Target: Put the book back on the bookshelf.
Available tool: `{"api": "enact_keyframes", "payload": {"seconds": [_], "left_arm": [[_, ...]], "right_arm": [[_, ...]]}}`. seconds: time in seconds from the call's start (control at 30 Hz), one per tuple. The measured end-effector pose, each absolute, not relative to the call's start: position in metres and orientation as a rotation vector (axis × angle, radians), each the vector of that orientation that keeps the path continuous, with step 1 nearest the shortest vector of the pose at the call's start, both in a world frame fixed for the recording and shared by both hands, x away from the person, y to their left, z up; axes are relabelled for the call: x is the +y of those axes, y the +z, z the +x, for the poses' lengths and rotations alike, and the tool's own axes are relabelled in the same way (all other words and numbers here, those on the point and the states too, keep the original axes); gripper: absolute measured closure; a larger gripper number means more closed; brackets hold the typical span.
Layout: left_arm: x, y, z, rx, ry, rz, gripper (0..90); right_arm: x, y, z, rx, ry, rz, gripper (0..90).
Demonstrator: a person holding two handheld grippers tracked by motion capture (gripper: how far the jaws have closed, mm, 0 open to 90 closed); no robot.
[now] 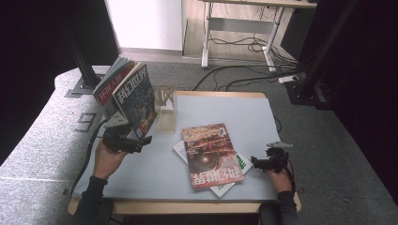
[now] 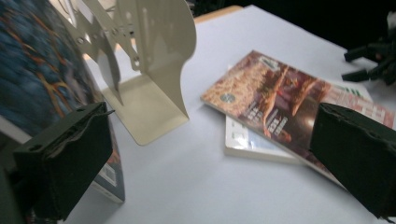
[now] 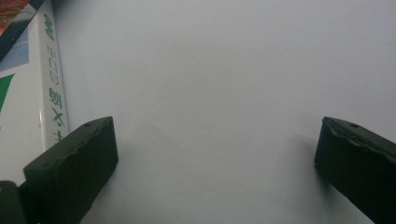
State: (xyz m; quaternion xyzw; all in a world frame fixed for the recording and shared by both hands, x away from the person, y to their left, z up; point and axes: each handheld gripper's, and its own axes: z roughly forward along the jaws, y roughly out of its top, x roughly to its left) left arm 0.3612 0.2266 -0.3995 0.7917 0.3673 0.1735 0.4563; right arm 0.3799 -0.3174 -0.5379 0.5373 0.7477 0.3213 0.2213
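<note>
Forearms enter from the bottom edge, one gripper per hand. Right gripper (image 1: pixel 256 162) sits low at the table's (image 1: pixel 141 180) near-right, jaws spread wide w/ nothing between them, tips just beside the white magazine (image 1: pixel 241 163); right gripper view has only bare table between its jaws and that mag's green-lettered edge at left. Red magazine (image 1: pixel 211 153) lies flat on top of the white one, center-right, partly covering it. Left gripper (image 1: pixel 143 140) at near-left, jaws fully apart, gripping nothing; in the left gripper view its left jaw stands close against the lower corner of the dark-cover magazine (image 1: pixel 136 101). That mag stands tilted w/ a second upright magazine (image 1: pixel 110 84) behind it, just left of the cream bookend (image 1: pixel 165 110). Farther back: floor cables (image 1: pixel 244 77) and desk legs (image 1: pixel 206 33).
</note>
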Motion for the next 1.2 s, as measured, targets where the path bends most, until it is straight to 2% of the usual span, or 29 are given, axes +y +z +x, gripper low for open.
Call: {"api": "enact_keyframes", "payload": {"seconds": [0.37,0.53,0.87,1.2], "left_arm": [[0.201,-0.434,0.366,0.845,0.396,2.063,0.0],[0.192,-0.452,0.368,0.832,0.362,2.063,0.0],[0.185,-0.483,0.369,0.828,0.316,2.064,0.0],[0.179,-0.509,0.372,0.849,0.294,2.149,0.0]], "right_arm": [[-0.317,-0.538,0.380,2.066,0.889,1.485,0.0],[-0.317,-0.538,0.380,2.066,0.889,1.485,0.0],[-0.317,-0.538,0.380,2.066,0.889,1.485,0.0],[-0.317,-0.538,0.380,2.066,0.889,1.485,0.0]]}}
